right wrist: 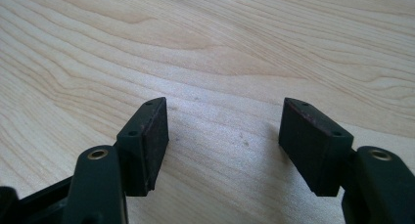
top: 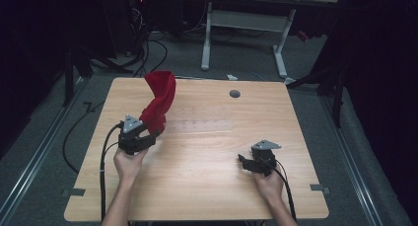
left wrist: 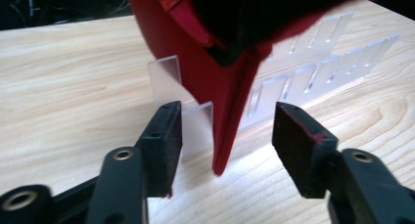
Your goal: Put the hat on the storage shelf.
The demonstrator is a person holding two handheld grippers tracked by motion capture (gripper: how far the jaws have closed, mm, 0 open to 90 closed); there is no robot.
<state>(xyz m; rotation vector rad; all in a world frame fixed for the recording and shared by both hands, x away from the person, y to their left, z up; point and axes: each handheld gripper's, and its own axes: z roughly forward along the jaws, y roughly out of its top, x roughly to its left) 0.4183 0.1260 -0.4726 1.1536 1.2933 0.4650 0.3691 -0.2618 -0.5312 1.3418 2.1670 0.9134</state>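
Observation:
A red cloth item (top: 158, 100) stands tall on the left part of the wooden table (top: 207, 186), resting at the left end of a clear slotted plastic rack (top: 197, 118). My left gripper (top: 150, 134) is right at its base and open. In the left gripper view (left wrist: 226, 136) the red cloth's (left wrist: 205, 77) thin lower edge hangs between the jaws, touching neither pad, and the rack (left wrist: 313, 67) runs off behind it. My right gripper (top: 242, 160) sits low at the front right, open over bare wood (right wrist: 224, 136).
A grey round plug (top: 234, 94) sits in the tabletop at the back. A white-legged desk (top: 246, 23) stands behind the table. Black cables (top: 79, 132) trail off the left side onto the floor.

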